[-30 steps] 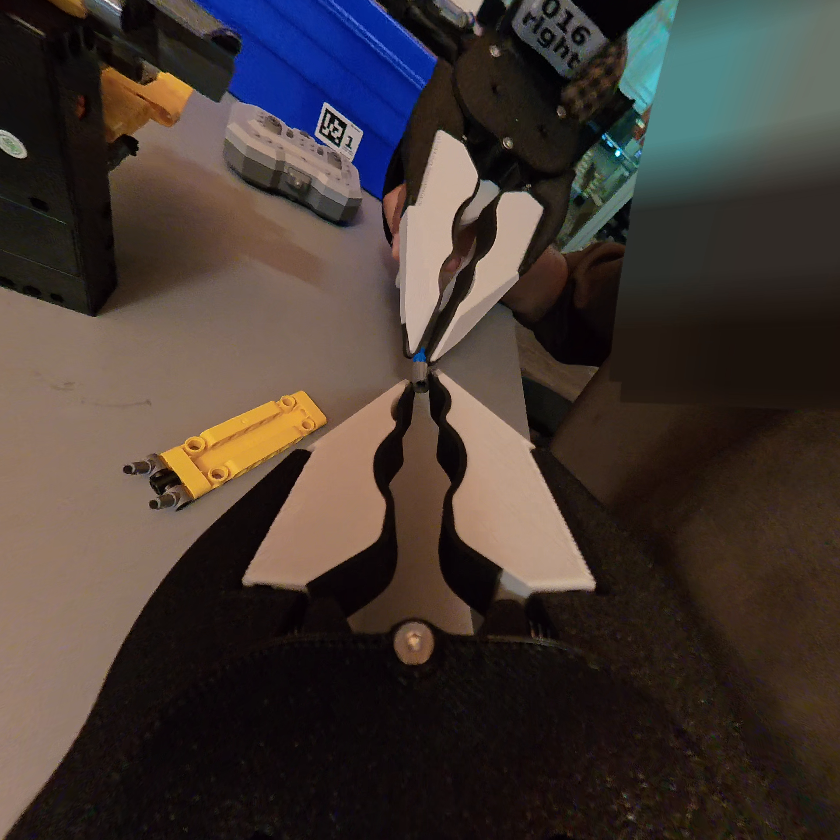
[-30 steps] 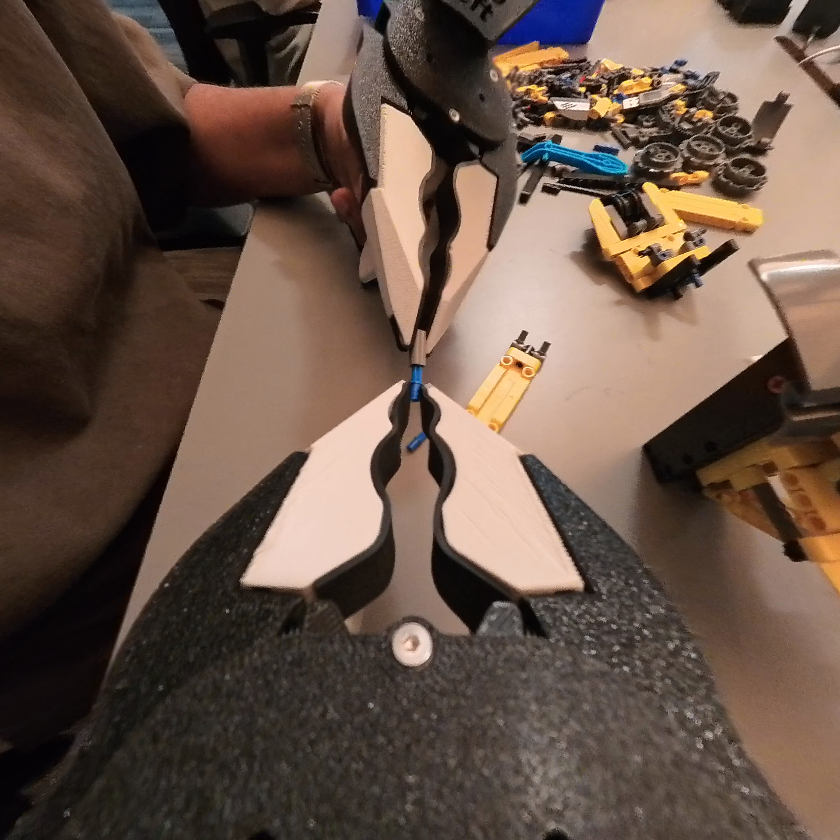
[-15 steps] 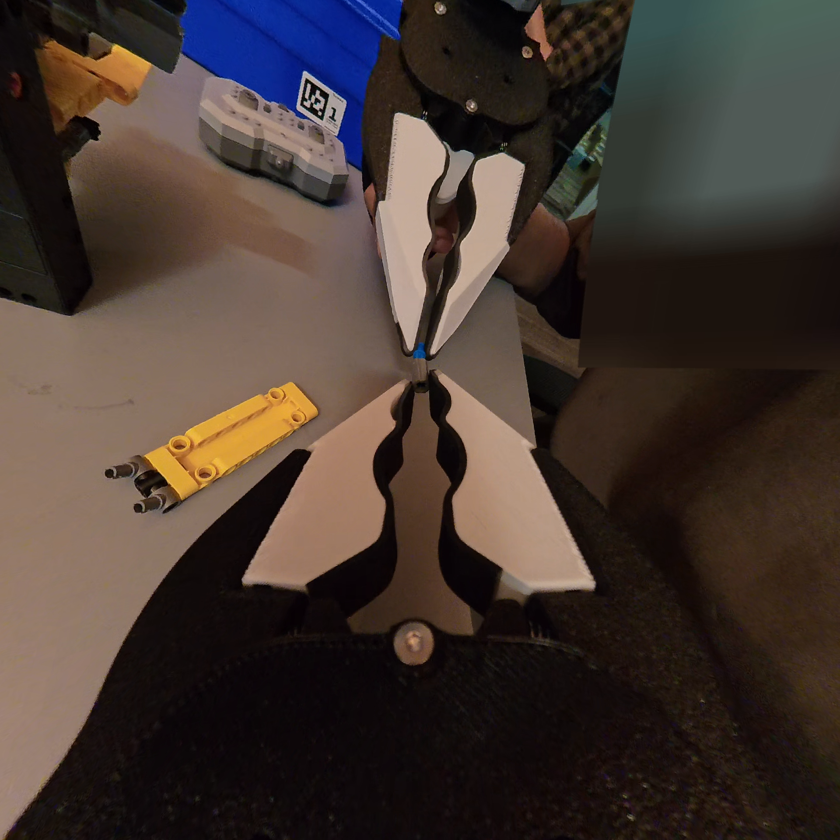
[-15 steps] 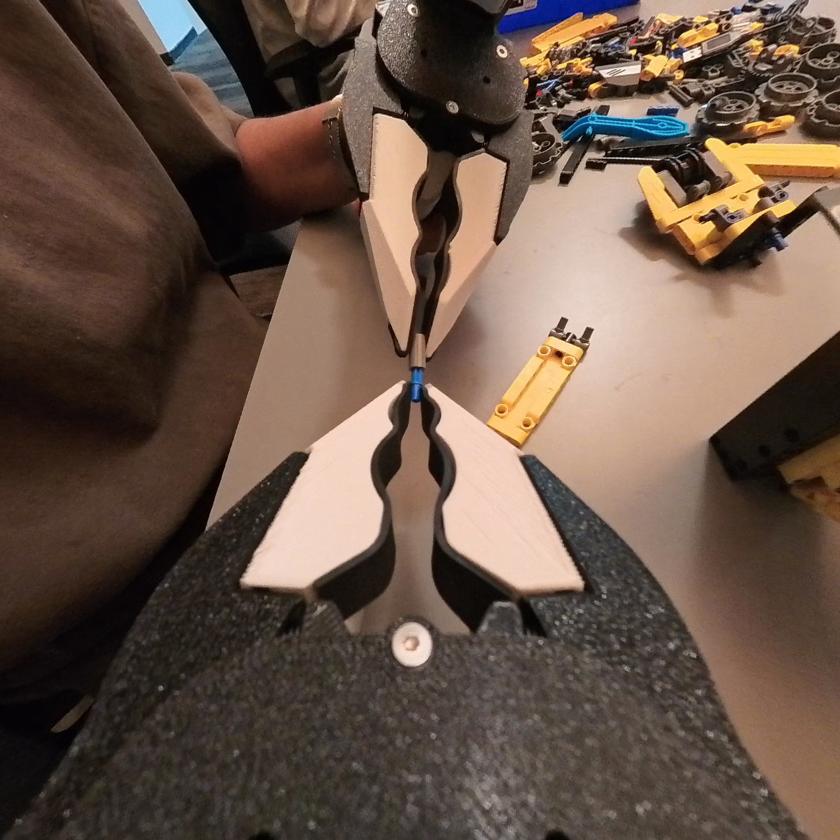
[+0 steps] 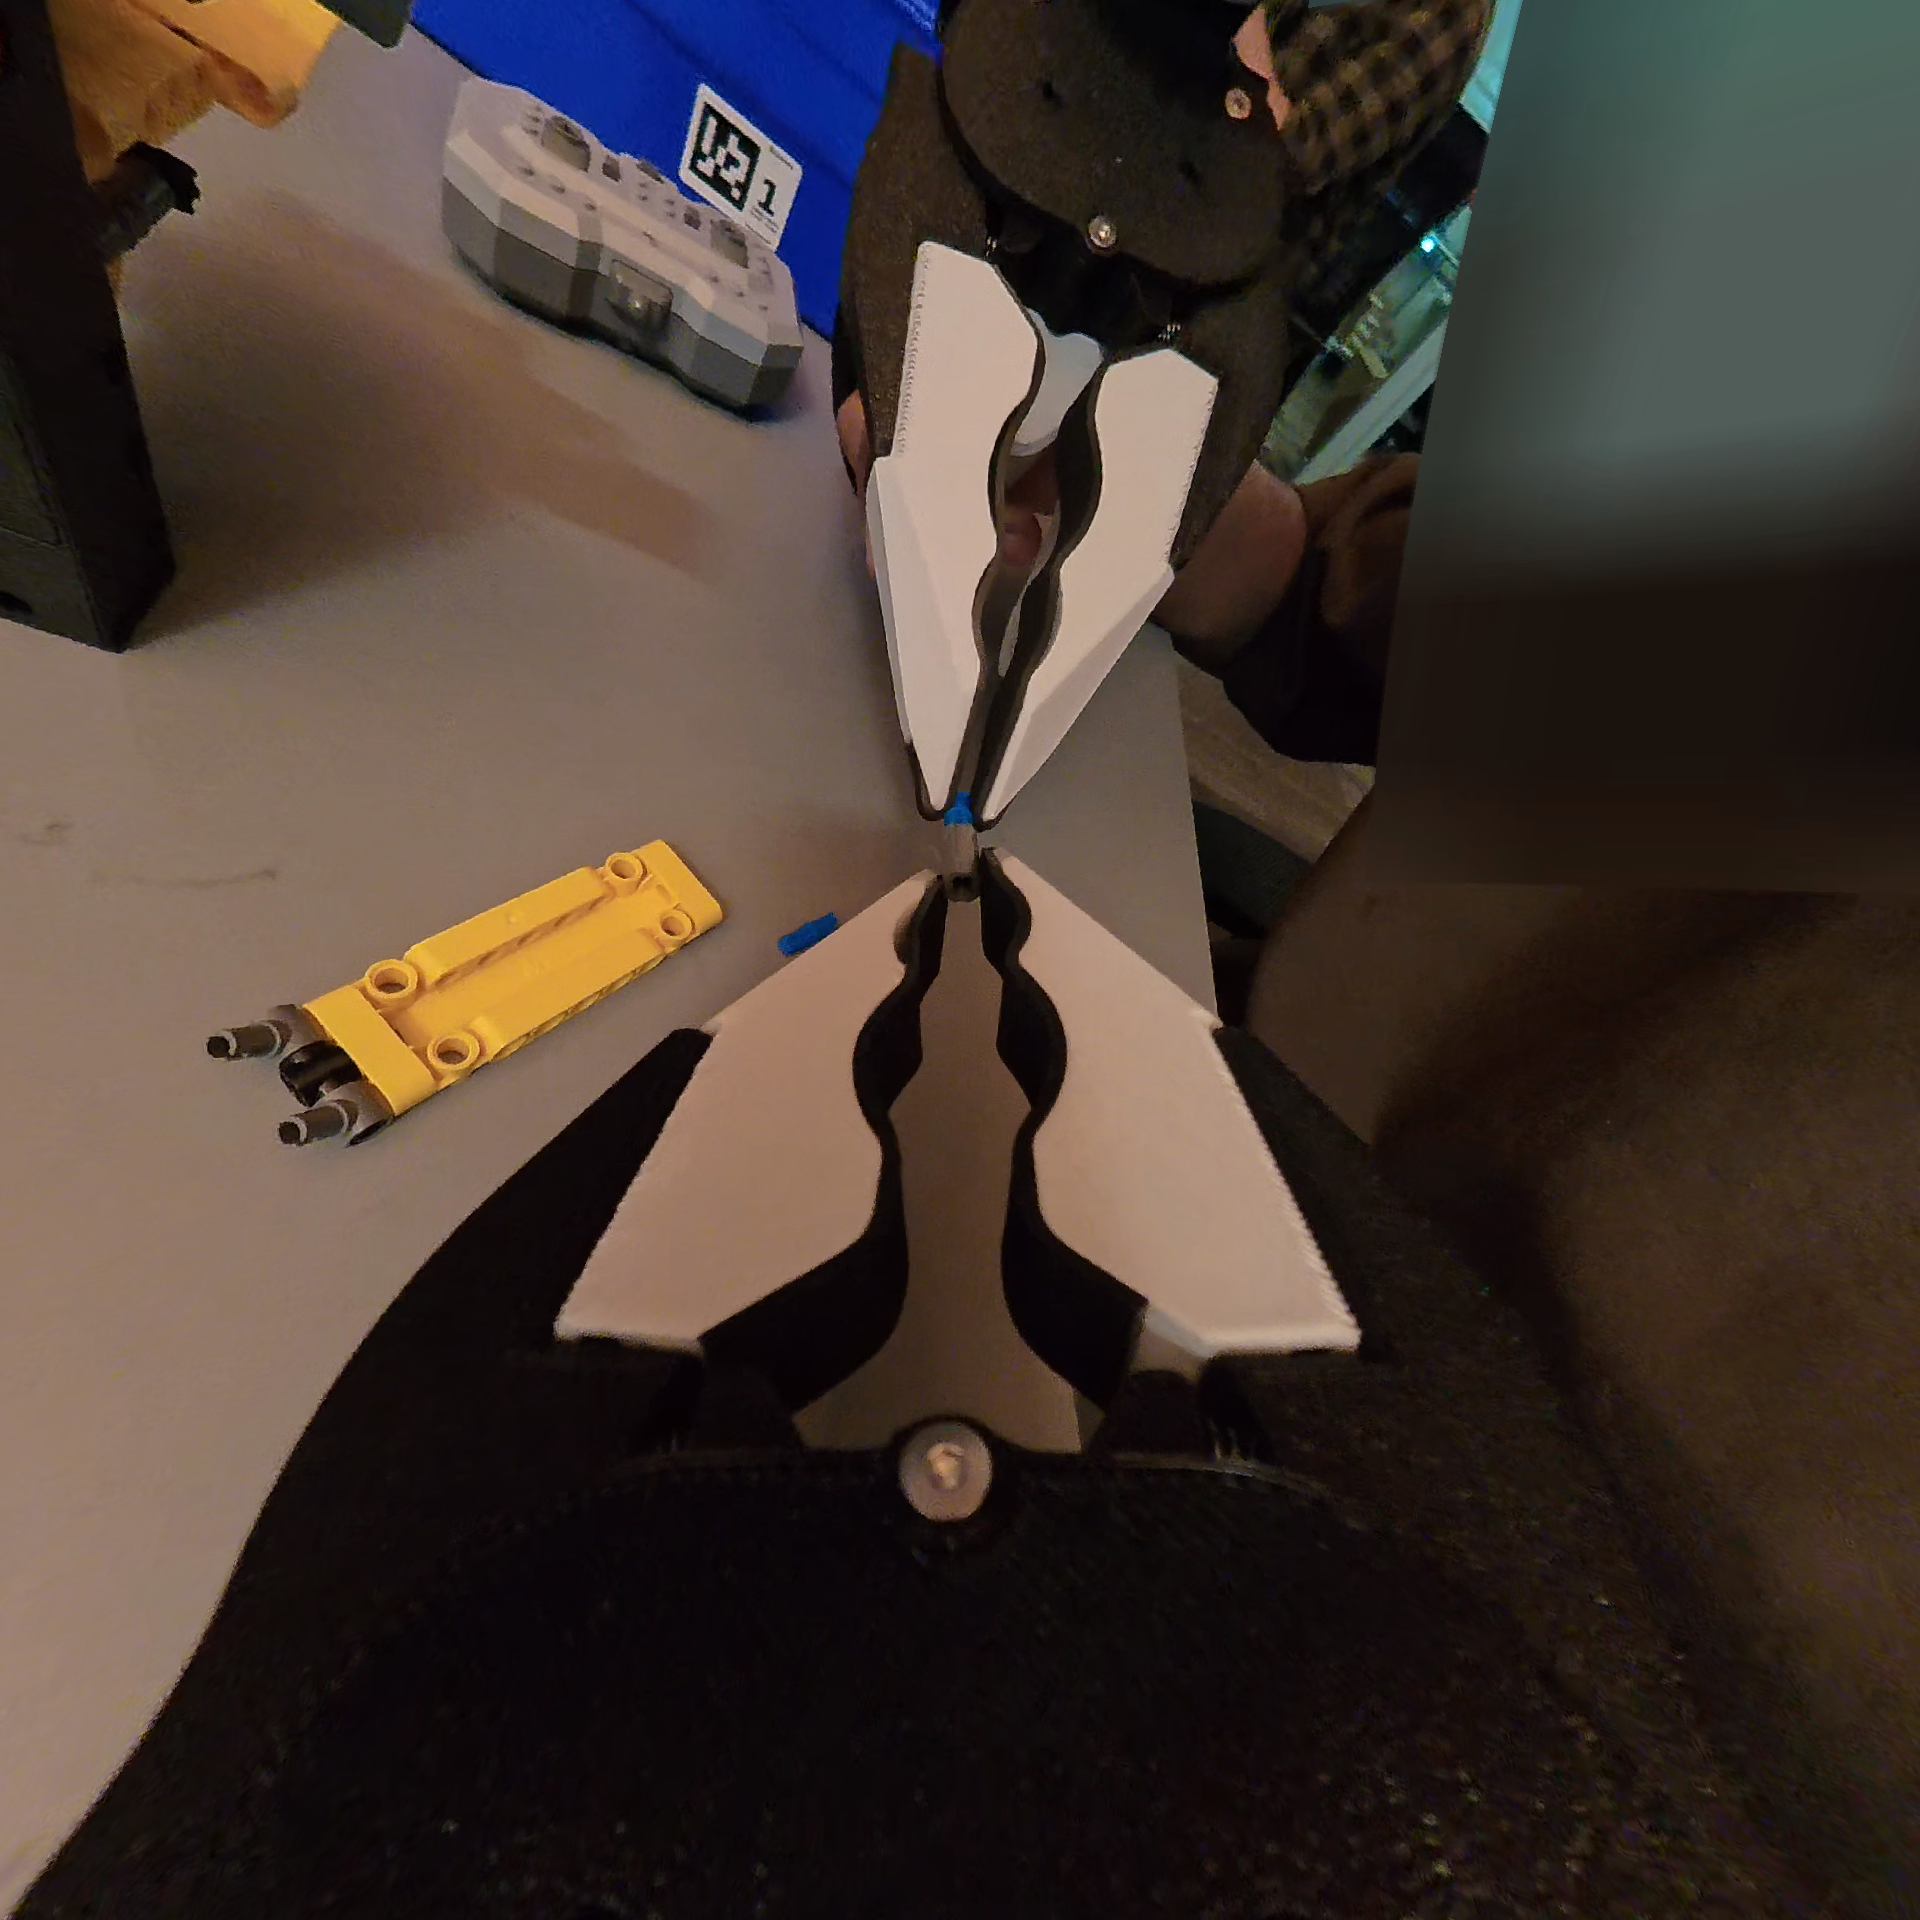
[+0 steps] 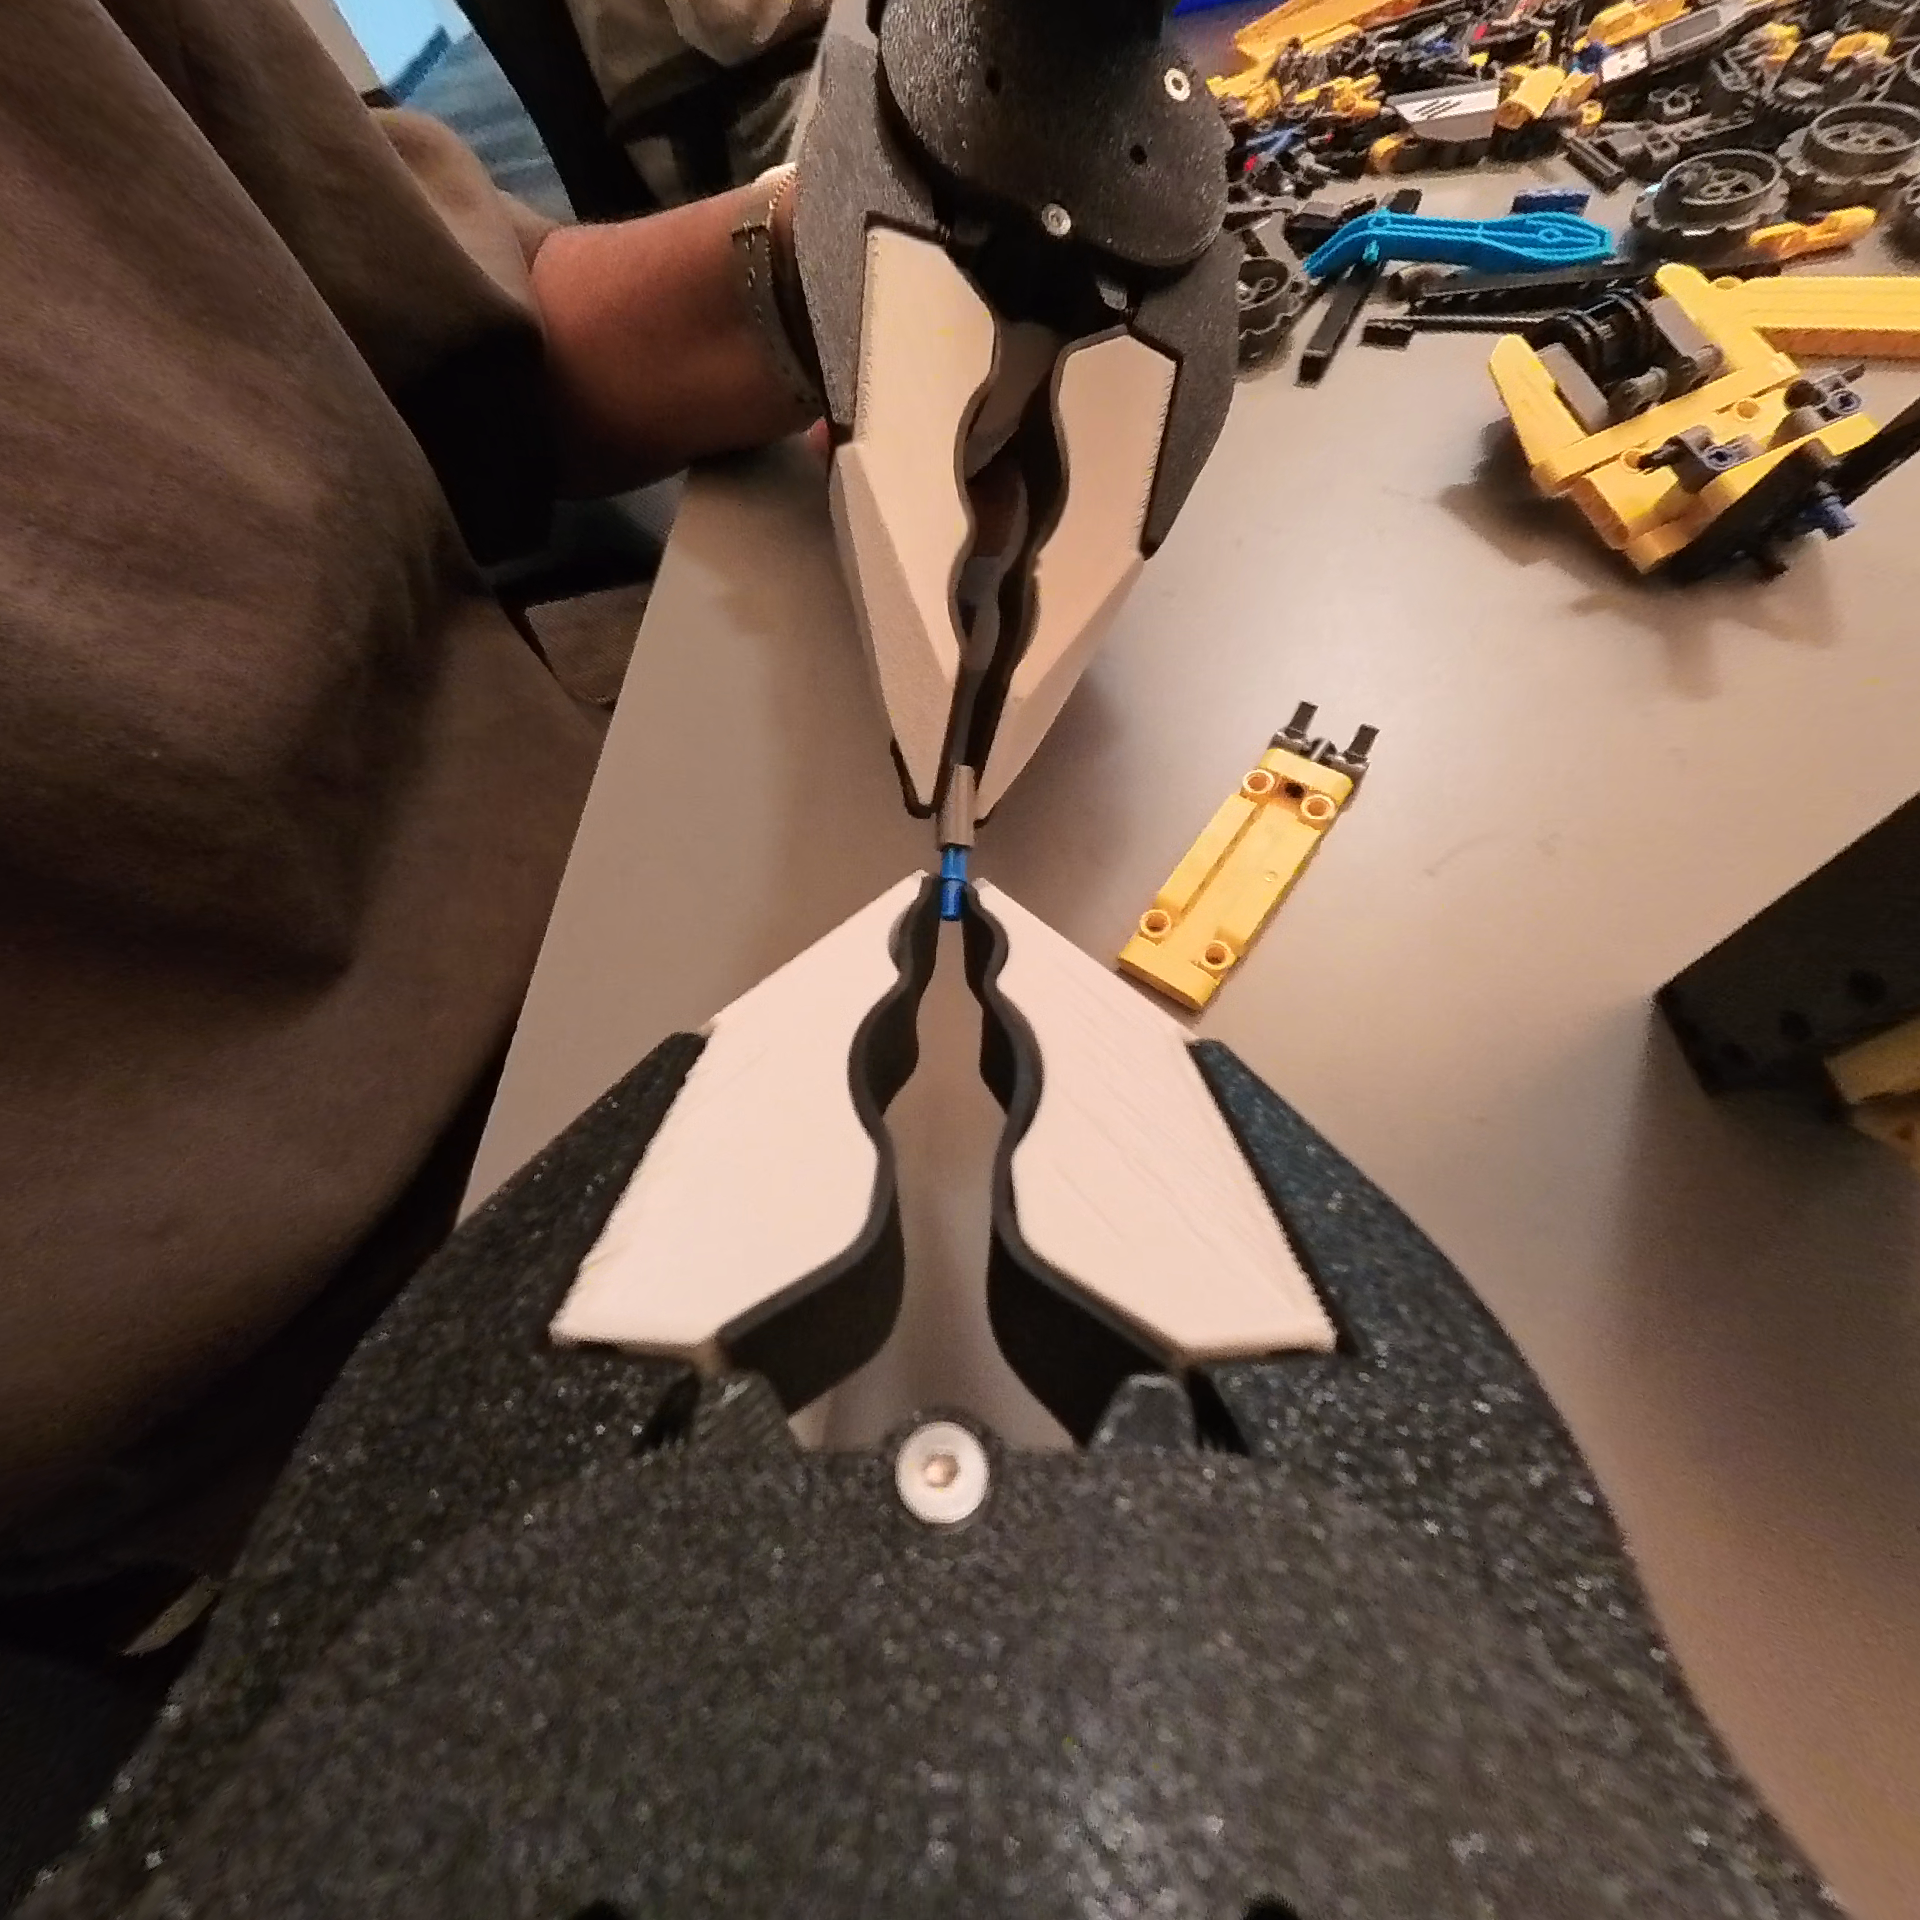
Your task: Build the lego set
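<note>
My left gripper (image 5: 961, 883) is shut on a small grey sleeve (image 5: 958, 847). My right gripper (image 6: 948, 896) is shut on a short blue pin (image 6: 950, 883). The two grippers meet tip to tip above the grey table (image 5: 468, 644), near its edge. The blue pin's end sits at the mouth of the grey sleeve (image 6: 956, 810). The right gripper (image 5: 956, 805) comes in from the top of the left wrist view, and the left gripper (image 6: 954, 800) from the top of the right wrist view. A yellow panel (image 5: 499, 977) with grey pins lies flat on the table beside them; it also shows in the right wrist view (image 6: 1247, 873).
A loose blue pin (image 5: 807, 932) lies by the yellow panel. A grey box (image 5: 623, 249), a blue bin (image 5: 623, 62) and a black block (image 5: 62, 416) stand behind. A yellow assembly (image 6: 1683, 436) and a heap of parts (image 6: 1558, 104) lie far right. A person's brown sleeve (image 6: 208, 623) fills the left. Only a small space, under 4 cm, lies between the two pairs of fingers.
Both grippers have stayed shut and tip to tip. They have turned a little together, so the right gripper stands straighter in the left wrist view. The loose blue pin now shows beside the yellow panel.
</note>
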Motion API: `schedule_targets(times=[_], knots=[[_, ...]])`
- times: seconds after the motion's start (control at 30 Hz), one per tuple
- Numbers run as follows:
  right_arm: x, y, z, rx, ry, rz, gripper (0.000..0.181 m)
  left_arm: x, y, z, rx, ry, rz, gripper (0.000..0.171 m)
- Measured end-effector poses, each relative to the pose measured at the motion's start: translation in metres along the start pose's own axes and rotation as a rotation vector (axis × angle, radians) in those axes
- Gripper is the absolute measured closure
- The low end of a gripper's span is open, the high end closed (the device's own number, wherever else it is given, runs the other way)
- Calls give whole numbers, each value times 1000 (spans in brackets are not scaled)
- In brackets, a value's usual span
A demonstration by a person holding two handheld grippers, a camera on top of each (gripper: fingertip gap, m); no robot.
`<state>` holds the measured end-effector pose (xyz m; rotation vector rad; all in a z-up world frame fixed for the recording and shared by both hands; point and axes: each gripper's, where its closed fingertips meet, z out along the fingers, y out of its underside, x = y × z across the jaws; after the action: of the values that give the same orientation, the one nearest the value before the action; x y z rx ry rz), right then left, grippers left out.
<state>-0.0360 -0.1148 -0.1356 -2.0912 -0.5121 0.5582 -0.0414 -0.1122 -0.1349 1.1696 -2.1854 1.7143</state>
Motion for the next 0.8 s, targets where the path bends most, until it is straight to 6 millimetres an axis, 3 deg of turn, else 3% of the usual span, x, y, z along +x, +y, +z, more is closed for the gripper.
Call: schedule_targets(times=[0.43,0.6,0.7,0.8], knots=[[3,2,5,3,3,17,179,-4,2,0,-7,2,-27,169],[13,-5,3,46,92,-40,176,-11,-5,-7,18,-61,16,169],[27,-14,-8,94,205,-86,144,-11,-19,-18,104,-50,-9,168],[32,-27,-19,199,248,-130,124,-7,-35,-28,214,35,-90,169]])
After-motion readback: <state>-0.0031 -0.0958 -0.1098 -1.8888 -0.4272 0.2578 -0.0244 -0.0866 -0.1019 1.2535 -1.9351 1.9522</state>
